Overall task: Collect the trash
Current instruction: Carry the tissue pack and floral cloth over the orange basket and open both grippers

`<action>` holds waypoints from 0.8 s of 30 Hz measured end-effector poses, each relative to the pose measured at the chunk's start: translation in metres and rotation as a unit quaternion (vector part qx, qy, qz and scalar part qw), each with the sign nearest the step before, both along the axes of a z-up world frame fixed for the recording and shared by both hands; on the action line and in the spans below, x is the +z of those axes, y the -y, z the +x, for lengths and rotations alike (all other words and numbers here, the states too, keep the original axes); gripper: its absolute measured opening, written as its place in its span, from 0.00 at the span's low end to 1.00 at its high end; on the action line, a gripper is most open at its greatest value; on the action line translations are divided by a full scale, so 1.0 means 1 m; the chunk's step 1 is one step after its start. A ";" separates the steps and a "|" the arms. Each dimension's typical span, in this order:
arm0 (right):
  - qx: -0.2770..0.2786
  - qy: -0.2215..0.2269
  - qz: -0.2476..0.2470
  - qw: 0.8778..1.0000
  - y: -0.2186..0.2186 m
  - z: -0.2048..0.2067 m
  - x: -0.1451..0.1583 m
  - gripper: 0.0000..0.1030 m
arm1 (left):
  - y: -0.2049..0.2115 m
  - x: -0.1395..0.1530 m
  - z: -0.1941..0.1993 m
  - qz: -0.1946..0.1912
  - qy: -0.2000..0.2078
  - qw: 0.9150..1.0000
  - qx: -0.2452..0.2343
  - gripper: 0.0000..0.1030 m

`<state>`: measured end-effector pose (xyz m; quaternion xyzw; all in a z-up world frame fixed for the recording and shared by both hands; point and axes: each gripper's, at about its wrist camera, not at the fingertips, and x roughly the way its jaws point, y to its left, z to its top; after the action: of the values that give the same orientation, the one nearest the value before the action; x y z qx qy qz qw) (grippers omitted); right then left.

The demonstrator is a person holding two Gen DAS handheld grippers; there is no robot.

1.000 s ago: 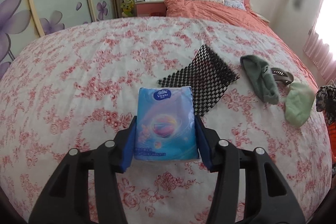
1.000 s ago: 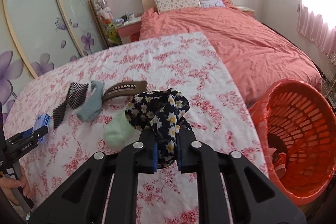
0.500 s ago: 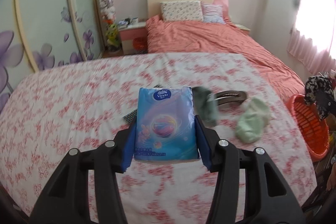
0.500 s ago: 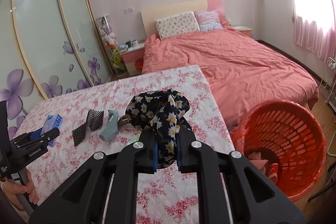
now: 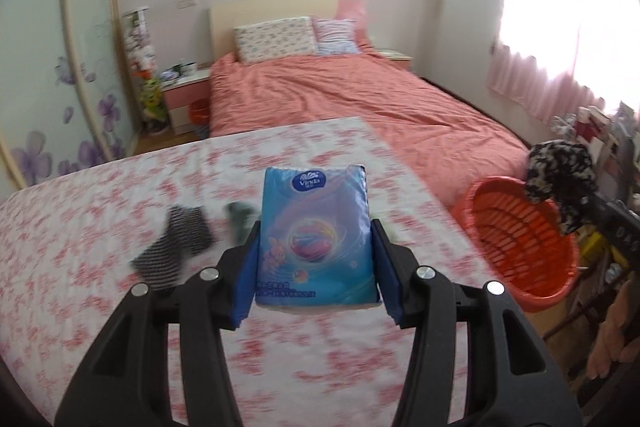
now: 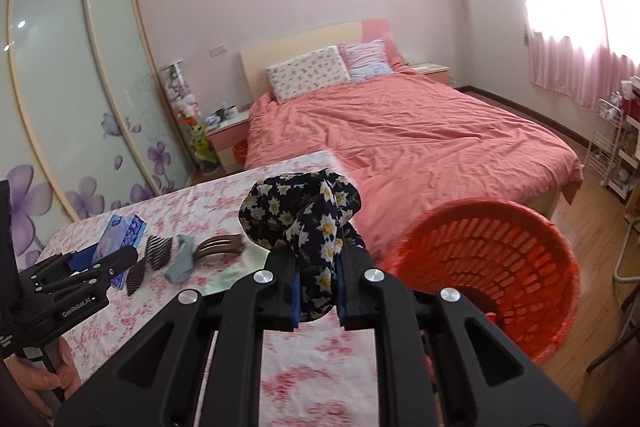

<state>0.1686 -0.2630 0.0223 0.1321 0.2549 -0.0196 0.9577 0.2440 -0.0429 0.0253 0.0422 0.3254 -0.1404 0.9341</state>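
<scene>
right wrist: fingers [image 6: 318,291] around floral cloth [image 6: 304,223]

Both wrist views look forward over the floral table [image 5: 120,227] toward bed [image 6: 400,131], sharing the orange basket [image 6: 500,267].

"Vinda" reads in white on a dark-blue oval at the top of the blue tissue pack [image 5: 316,235] — small print along its bottom edge is too fine to read. "GenRobot.AI" reads in white on the side of the left claw [image 6: 94,269], just below the tissue pack in the right wrist view. Faint digits on the black arm right of the orange basket [image 5: 524,239] — blurred, can't tell.
</scene>
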 end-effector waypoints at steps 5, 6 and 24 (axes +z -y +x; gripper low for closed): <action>-0.033 0.000 0.006 0.999 0.035 -0.010 -0.005 0.12 | 0.051 0.000 -0.003 -0.010 -0.001 0.999 -0.050 0.49; -0.040 -0.001 0.007 0.999 0.042 -0.011 -0.007 0.12 | 0.060 0.000 -0.003 -0.012 -0.001 0.998 -0.059 0.49; -0.120 -0.037 0.047 0.991 0.137 -0.007 -0.048 0.22 | 0.227 -0.048 0.015 -0.014 -0.045 0.982 -0.184 0.52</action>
<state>0.1617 -0.4002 -0.0261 0.2055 0.2735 -0.1277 0.9309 0.2592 -0.2699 -0.0231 0.0821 0.3523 -0.3158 0.8772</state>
